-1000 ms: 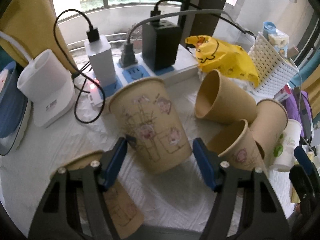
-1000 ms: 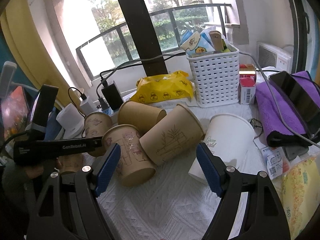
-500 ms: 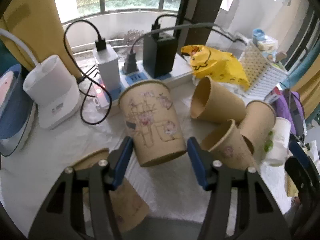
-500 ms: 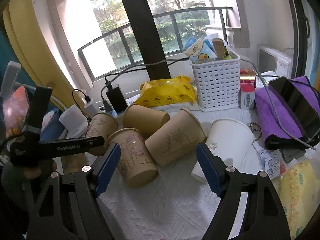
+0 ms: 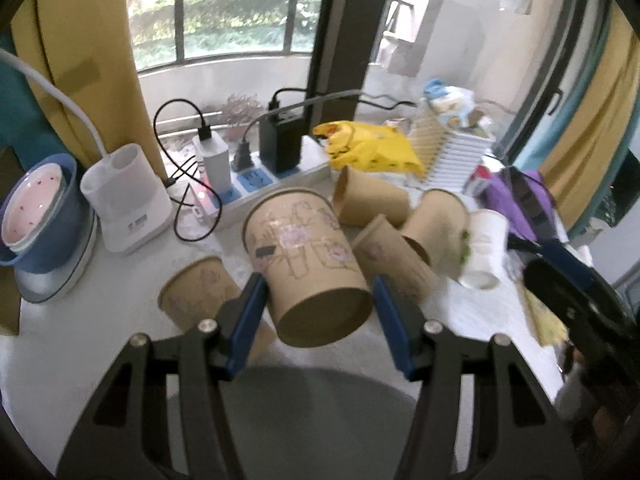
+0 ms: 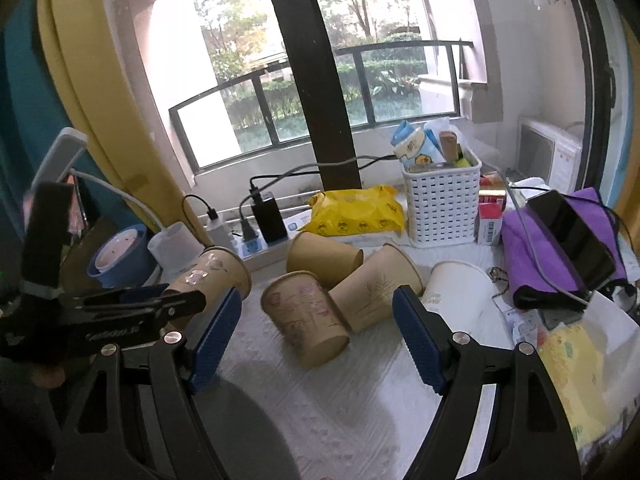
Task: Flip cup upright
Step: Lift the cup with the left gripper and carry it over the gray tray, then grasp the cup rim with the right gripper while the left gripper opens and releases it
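Window behind; left tongs (image 5: 318,320) pinch flowered cup (image 5: 308,268) (seemingly airborne), right tongs (image 6: 316,336) spread

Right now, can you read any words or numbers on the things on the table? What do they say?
Nothing here reads clearly enough to quote.
Left tool: white lettering on its side, too blurred.
White cup: green print, too small.
Red box: barcode label, numbers too small.
Blue packet in the basket: one big sign, blurred.
Flowered cup in the left tool: drawings only, no words.
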{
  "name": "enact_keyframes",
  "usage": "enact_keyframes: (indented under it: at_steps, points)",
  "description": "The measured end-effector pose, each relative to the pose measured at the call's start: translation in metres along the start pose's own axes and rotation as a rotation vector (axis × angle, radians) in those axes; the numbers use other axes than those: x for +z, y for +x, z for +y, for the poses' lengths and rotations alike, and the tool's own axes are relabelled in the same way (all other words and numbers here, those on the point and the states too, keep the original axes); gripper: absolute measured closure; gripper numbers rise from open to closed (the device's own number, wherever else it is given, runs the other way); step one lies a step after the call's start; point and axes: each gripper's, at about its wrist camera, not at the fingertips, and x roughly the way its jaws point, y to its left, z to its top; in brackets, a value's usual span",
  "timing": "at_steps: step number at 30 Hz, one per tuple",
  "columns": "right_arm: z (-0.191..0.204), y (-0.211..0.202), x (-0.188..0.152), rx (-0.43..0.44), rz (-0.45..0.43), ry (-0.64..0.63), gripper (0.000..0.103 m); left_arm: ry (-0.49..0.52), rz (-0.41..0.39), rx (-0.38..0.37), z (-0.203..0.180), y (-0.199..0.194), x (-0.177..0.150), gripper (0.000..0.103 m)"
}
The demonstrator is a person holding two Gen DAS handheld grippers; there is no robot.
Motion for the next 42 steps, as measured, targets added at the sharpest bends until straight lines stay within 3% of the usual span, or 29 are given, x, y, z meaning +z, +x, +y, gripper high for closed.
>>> enact_keyframes:
  at_steps: [6,16,23,29,42]
  points:
    - [0.015,-0.022,-0.011,0.006,0.008,-0.014,0.022,0.087,-0.064,-0.006,-0.018,-0.044,-0.037,0.046]
    - [0.057,-0.044,-0.047,0.038,0.091,-0.08,0.022,0.088,-0.016,-0.049,-0.005,-0.081,-0.127,0.046]
    - [0.094,-0.046,-0.088,0.091,0.204,-0.114,0.022,0.069,0.001,-0.092,0.008,-0.095,-0.182,0.046]
    - [0.121,-0.039,-0.114,0.138,0.286,-0.115,0.022,0.063,-0.007,-0.138,0.019,-0.107,-0.205,0.046]
    - [0.143,-0.018,-0.136,0.175,0.436,-0.068,0.022,0.009,0.08,-0.266,0.034,-0.097,-0.226,0.046]
